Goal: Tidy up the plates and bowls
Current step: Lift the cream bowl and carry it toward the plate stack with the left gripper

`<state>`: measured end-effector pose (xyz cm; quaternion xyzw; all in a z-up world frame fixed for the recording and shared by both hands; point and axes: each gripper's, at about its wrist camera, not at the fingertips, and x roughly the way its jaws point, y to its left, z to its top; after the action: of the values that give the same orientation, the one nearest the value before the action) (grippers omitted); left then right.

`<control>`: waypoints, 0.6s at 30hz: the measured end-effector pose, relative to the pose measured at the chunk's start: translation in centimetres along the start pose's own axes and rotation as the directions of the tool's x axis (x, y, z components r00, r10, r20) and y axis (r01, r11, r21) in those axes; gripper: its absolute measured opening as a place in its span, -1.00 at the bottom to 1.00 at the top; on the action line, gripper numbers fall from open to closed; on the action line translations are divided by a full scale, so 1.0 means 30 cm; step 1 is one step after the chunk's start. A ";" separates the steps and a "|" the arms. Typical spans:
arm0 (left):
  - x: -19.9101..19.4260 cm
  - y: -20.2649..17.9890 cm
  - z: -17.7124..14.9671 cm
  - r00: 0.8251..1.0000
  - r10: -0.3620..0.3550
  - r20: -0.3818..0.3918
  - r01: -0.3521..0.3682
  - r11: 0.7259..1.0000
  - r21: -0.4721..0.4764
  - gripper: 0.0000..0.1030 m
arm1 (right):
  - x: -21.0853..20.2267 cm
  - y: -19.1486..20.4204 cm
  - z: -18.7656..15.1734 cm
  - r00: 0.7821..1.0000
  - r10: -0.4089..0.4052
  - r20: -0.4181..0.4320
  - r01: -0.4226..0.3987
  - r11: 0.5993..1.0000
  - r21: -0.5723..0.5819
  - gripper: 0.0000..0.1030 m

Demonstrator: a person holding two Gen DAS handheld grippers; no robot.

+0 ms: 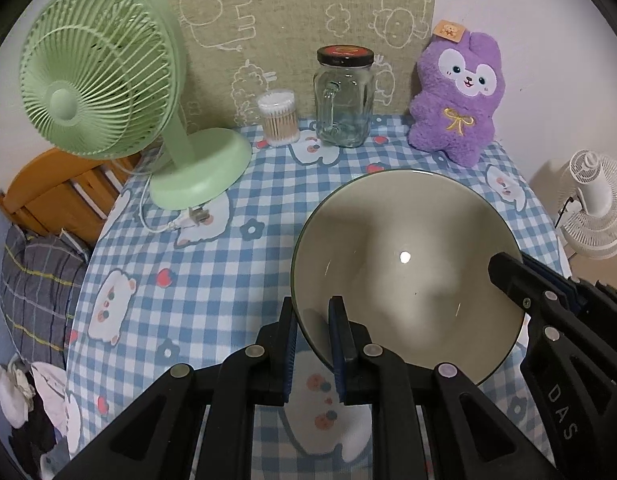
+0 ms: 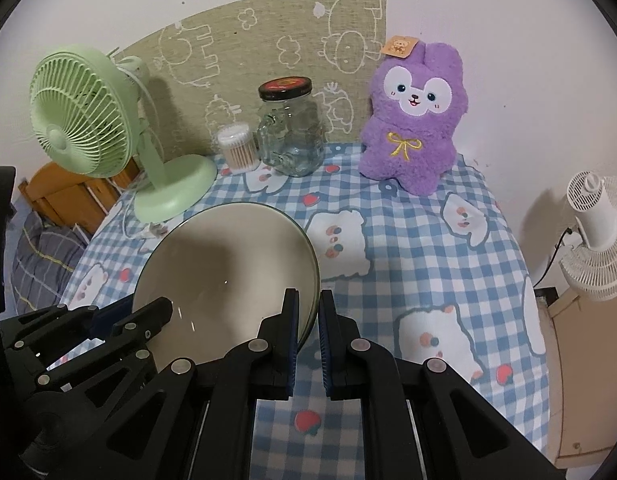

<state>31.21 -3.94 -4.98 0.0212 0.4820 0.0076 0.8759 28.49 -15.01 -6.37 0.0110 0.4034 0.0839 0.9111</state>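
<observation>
A pale grey-green bowl (image 1: 408,264) with a dark rim is held over the blue checked tablecloth (image 1: 212,264). My left gripper (image 1: 312,312) is shut on the bowl's left rim, one finger inside and one outside. My right gripper (image 2: 307,304) is shut on the bowl's right rim (image 2: 314,280); the bowl (image 2: 228,272) fills the left middle of the right wrist view. The right gripper also shows at the bowl's right edge in the left wrist view (image 1: 508,276), and the left gripper shows at lower left in the right wrist view (image 2: 156,312). No plates are in view.
At the back of the table stand a green desk fan (image 1: 108,92), a tub of cotton swabs (image 1: 278,118), a glass jar with a black lid (image 1: 344,98) and a purple plush toy (image 1: 458,96). A white fan (image 2: 596,232) stands past the table's right edge.
</observation>
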 end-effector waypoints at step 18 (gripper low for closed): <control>-0.189 0.049 -0.120 0.998 0.002 0.056 -0.002 1.000 -0.012 -0.76 | -0.194 0.098 -0.082 0.999 -0.002 0.040 0.003 0.999 -0.032 -0.76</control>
<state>25.14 -2.56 -2.06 0.0165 0.4572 0.0108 0.8891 22.41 -13.18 -3.52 -0.0025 0.3838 0.0891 0.9191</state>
